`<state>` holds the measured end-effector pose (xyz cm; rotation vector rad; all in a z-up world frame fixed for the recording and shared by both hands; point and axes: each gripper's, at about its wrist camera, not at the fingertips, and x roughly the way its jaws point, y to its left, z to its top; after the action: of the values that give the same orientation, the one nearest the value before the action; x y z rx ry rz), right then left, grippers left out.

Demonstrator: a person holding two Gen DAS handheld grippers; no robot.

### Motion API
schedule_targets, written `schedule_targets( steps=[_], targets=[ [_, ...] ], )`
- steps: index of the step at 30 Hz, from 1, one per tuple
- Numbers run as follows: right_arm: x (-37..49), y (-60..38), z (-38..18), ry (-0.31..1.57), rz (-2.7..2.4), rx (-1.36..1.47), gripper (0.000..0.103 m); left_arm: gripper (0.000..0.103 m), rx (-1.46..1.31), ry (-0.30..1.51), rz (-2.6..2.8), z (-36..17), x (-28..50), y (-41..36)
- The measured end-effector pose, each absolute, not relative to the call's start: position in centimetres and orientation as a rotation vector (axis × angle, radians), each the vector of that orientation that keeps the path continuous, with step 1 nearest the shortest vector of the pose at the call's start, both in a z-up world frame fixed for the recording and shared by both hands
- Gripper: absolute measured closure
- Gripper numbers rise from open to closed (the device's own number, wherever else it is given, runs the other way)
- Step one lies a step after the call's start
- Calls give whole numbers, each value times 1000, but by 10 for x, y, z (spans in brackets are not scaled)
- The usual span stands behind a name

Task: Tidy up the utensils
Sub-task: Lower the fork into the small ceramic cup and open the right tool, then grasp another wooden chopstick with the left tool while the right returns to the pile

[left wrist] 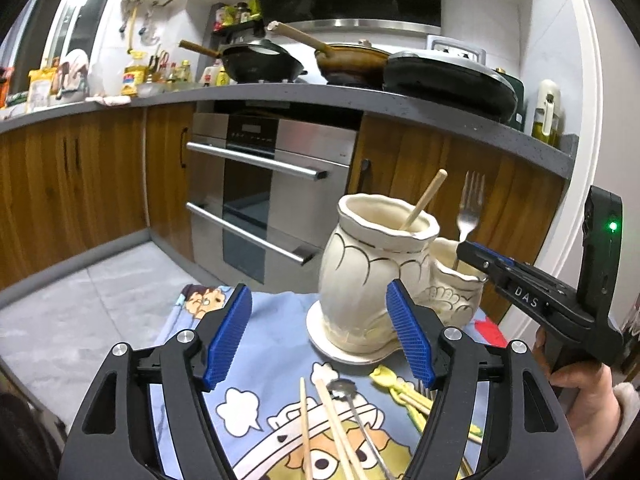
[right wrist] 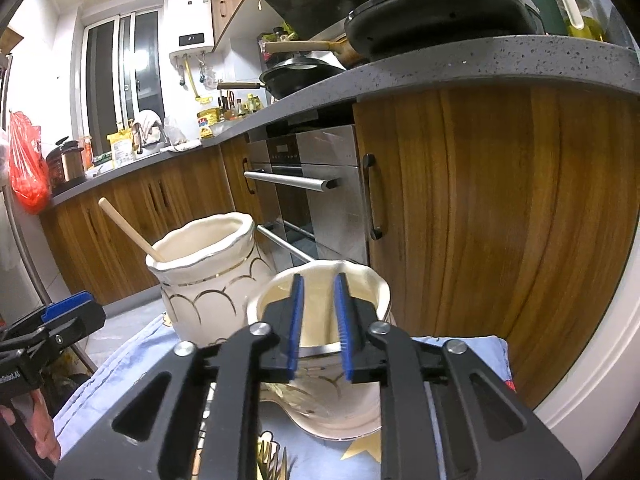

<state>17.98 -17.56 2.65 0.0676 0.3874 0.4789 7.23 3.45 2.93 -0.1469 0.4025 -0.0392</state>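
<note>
— Jaws first: how do they stand?

— Left gripper (left wrist: 320, 336) is spread wide, its ribbed blue pads (left wrist: 230, 336) well apart with nothing between them, hovering above the cartoon-printed cloth (left wrist: 256, 408) on the tabletop. Right gripper (right wrist: 319, 326) looks parted in its own camera, a narrow gap showing between the pads.

— But the fork (left wrist: 470, 204)?

— From the left wrist view, the metal fork stands upright, tines up, with the right gripper's tip (left wrist: 474, 250) at its handle, just over the smaller pot (left wrist: 460, 284). Whether the jaws pinch the handle I cannot tell; the contact is too small to read.

— And the holder?

— Glazed cream ceramic, two joined pots with wavy rims and thin gilt scallop lines, on a round saucer-like base. The taller pot (left wrist: 372, 276) holds a pale wooden stick (left wrist: 424, 200) leaning against its rim.

— What remains on the cloth?

— Two wooden chopsticks (left wrist: 320, 428), a slim metal spoon (left wrist: 352, 400) and yellow-handled pieces (left wrist: 396, 388), lying near one another below the holder, between the left gripper's arms.
</note>
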Motion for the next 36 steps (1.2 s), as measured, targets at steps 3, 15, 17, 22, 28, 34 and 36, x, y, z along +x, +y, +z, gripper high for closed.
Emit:
schedule_targets(
  steps=[3,15,17,22,28,34,36],
  targets=[
    [179,-175,27,378,469,57,87,32,-151,401,-37,30,71,37],
    [160,-194,42,361,423,102,32,24,-121,411,-24,31,61,38],
    [151,-199,47,347,419,123,14,22,-120,418,-21,32,57,40],
    [125,-210,47,334,390,143,5,10,-117,433,4,30,44,48],
    [107,-207,31,390,369,108,5,6,-55,495,27,19,34,49],
    [103,-200,11,471,388,90,5,6,-12,597,-7,-3,34,43],
    [104,-200,8,482,397,88,5,6,-1,657,-24,-11,38,39]
  ],
)
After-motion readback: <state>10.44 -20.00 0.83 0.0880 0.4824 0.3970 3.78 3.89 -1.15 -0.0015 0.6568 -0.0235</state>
